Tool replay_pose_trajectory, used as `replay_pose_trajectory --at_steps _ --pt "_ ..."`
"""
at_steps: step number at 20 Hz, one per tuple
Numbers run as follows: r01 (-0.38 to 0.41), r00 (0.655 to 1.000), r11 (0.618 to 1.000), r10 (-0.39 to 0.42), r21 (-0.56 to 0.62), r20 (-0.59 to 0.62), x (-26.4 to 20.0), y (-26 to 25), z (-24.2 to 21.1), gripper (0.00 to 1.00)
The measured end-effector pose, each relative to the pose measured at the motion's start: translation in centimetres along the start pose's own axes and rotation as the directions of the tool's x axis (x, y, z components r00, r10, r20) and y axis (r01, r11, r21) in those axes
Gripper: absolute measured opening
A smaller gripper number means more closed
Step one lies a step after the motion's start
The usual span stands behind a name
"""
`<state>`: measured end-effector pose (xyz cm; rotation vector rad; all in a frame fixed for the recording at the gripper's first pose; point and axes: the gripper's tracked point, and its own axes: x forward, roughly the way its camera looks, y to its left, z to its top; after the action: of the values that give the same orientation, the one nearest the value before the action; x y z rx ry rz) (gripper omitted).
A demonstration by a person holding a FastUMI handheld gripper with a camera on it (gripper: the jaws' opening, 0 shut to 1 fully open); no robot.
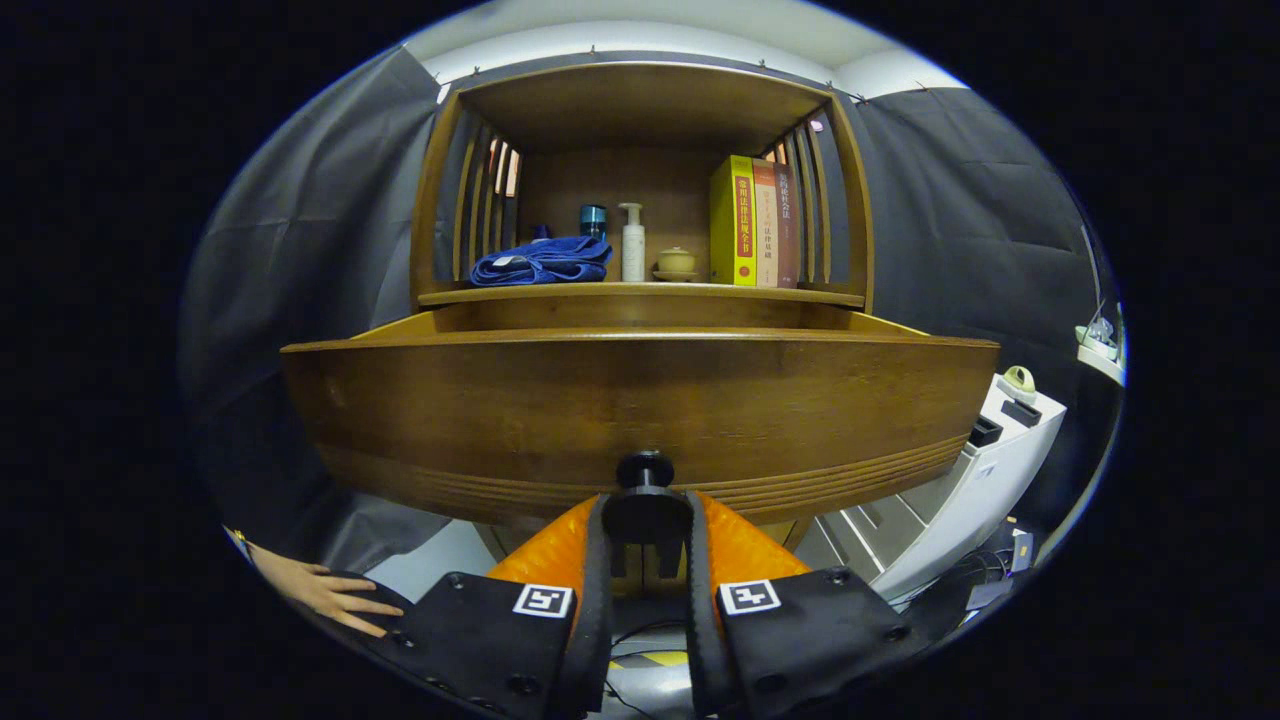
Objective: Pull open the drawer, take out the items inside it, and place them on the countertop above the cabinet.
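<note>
Gripper view, read from left to right: at the lower left of the frame a person's hand (335, 592) rests with fingers spread beside the gripper's body. Above it, dark cloth lines the booth. The wooden cabinet (640, 110) fills the middle of the frame, and its drawer (640, 410) stands pulled out toward the camera, the wide front panel spanning the centre; the inside of the drawer cannot be seen from this low angle. The worktop (640, 293) sits just above and behind the drawer front. On it, from the left, lie a folded blue cloth (542, 261), a dark blue cup (593, 220) behind it, a white pump bottle (633, 243), a small tan lidded jar (676, 263) and a row of upright books (755, 221), the nearest one yellow. At the lower centre the gripper (646, 515) is closed on the drawer's dark round knob (646, 470), one finger pressing each side of it, so the drawer front lies directly ahead of and above the fingers. At the lower right a white unit (960, 480) with drawers stands beside the cabinet, with cables on the floor near it.
</note>
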<state>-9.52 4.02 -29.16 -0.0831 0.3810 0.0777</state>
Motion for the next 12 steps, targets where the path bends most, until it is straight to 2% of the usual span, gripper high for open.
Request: replay_pose_trajectory --at_steps 2,4,6,10,12 --pt "0.000 1.000 1.000 0.000 0.000 -0.013 0.0 -0.1 0.0 0.40" --pt "0.009 0.998 0.999 -0.007 0.032 -0.063 -0.2 -0.2 0.0 0.47" --pt "0.020 0.999 0.998 -0.017 0.058 -0.049 -0.8 -0.5 1.9 0.57" --pt "-0.006 1.000 0.997 0.006 0.077 0.006 -2.6 -0.8 7.1 0.95" --pt "-0.027 0.999 0.995 0.025 0.094 0.030 -3.4 -0.9 9.7 0.95"
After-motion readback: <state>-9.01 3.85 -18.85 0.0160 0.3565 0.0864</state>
